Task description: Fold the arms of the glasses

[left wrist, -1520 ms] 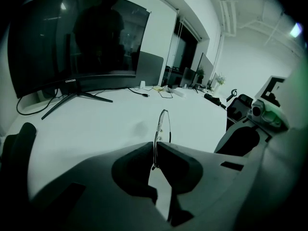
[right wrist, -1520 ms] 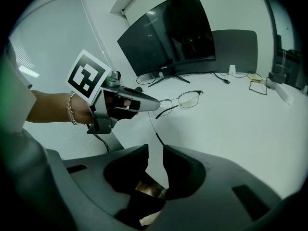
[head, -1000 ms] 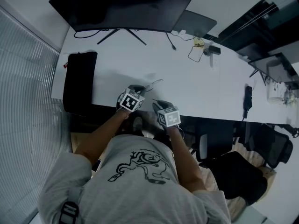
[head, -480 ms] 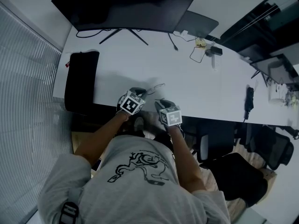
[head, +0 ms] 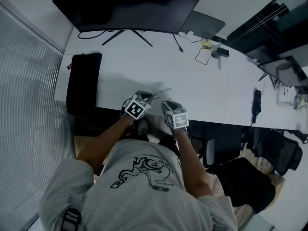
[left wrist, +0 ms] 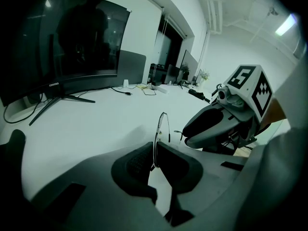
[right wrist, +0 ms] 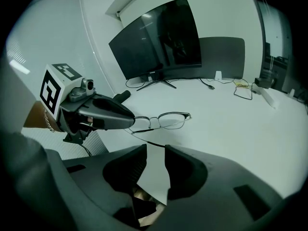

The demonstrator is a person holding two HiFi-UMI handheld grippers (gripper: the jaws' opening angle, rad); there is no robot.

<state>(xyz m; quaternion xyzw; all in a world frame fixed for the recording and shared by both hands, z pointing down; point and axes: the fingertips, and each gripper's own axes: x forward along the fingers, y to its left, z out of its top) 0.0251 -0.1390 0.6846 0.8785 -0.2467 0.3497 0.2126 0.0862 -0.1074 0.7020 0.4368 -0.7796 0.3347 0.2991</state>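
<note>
The left gripper (left wrist: 154, 150) has its jaws closed on the glasses (left wrist: 162, 126), the pads pinching one end of the thin wire frame (seen almost edge-on in its own view, the rim rising straight up out of the narrow slit between the pads); in the right gripper view the same gripper (right wrist: 129, 122) comes in from the left and the glasses (right wrist: 166, 120) stick out sideways from its tip, lenses facing the camera, over the white table (right wrist: 240, 129) near its front edge; one arm of the glasses runs as a dark line from the held end down toward the right gripper (right wrist: 155, 150), ending just ahead of its jaws; those jaws stand apart with only bare table in the gap, having just eased a little wider, and they hold nothing; in the head view the left gripper (head: 146, 96) and right gripper (head: 169, 105) sit close together at the table's near edge, the glasses (head: 162, 91) just beyond their tips, well short of the monitor (head: 125, 6).
</note>
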